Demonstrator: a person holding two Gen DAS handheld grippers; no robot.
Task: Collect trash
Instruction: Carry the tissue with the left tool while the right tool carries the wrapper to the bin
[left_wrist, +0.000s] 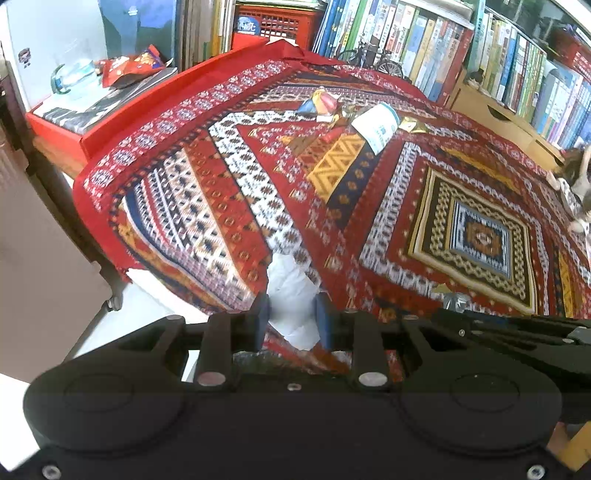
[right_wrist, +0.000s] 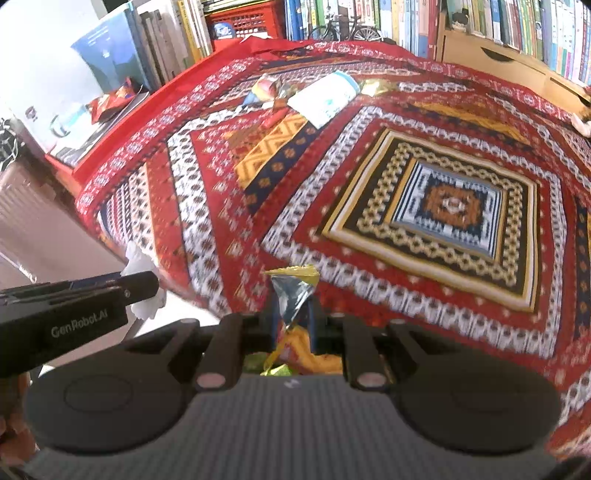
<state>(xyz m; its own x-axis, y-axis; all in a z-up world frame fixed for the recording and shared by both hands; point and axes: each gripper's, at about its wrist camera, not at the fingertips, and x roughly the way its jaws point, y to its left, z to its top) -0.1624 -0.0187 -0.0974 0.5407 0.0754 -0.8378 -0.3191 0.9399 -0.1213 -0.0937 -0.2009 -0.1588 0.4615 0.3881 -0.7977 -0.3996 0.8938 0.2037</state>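
The left gripper (left_wrist: 291, 319) pinches a crumpled white paper (left_wrist: 293, 299) between its blue pads, at the near-left edge of the patterned tablecloth (left_wrist: 229, 206). Only the right wrist view shows that paper from the side, bulging white past the left tool's black finger over the table edge. The right gripper (right_wrist: 291, 321) is pressed onto a silver foil wrapper with a yellow rim (right_wrist: 293, 291), held just above the cloth's near border; in the left view that wrapper is only a small silver glint beside the right tool's black arm.

The middle of the cloth lies open between the grippers and the far pile: a white-and-teal packet (left_wrist: 376, 127), a colourful wrapper (left_wrist: 321, 101) and gold foil scraps (left_wrist: 412, 125), all close together near the far edge. Beyond the cloth's left edge, a red snack bag (left_wrist: 129, 68) rests on a stack of books.

Bookshelves (left_wrist: 498, 55) ring the far side. Motion blur smears the cloth pattern, and the packet's print is unreadable.
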